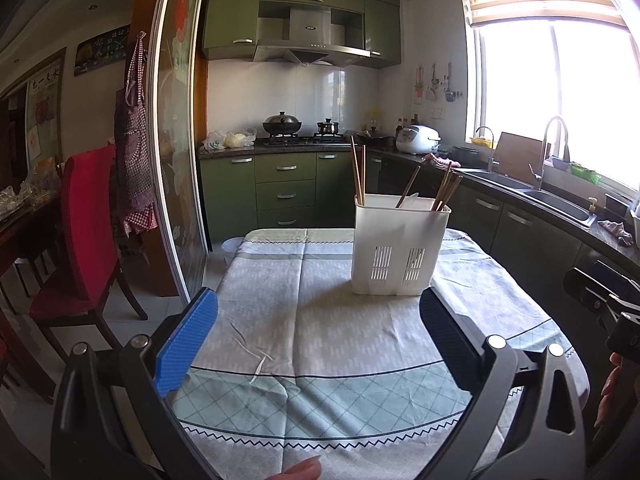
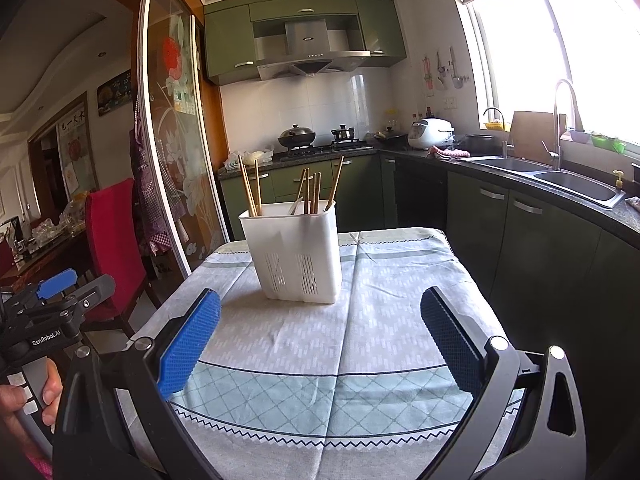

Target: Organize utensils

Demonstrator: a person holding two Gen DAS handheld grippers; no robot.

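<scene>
Your left gripper [image 1: 318, 330] has its jaws spread wide with nothing between them, only patterned cloth showing through the gap. Your right gripper [image 2: 320, 336] is the same: jaws spread wide, nothing held. Both hang above the near part of the worktop [image 1: 280, 320], which is covered by a pale grey and green tablecloth [image 2: 380, 312]. Neither gripper touches anything.

Beyond the jaws, toward the far half of the worktop, stands a white plastic utensil holder [image 1: 398, 246], upright, with slotted vents low on its front wall. It is apart from both grippers. In the left view it sits just past the right-hand finger; in the right view it sits left of centre.

Wooden chopsticks [image 2: 316, 194] stand in the holder, leaning in loose groups: a pair at one end, and several more at the other. A pale flat item pokes up among them, and you cannot tell what it is.

No loose utensils show on the cloth in either view. Judging from that, the sorting looks finished or very nearly so, with everything visible already standing in the holder. If anything is left, it may be evening out the leaning chopsticks, though which compartment each occupies cannot be told.

Behind the worktop is a green-cabinet kitchen.
</scene>
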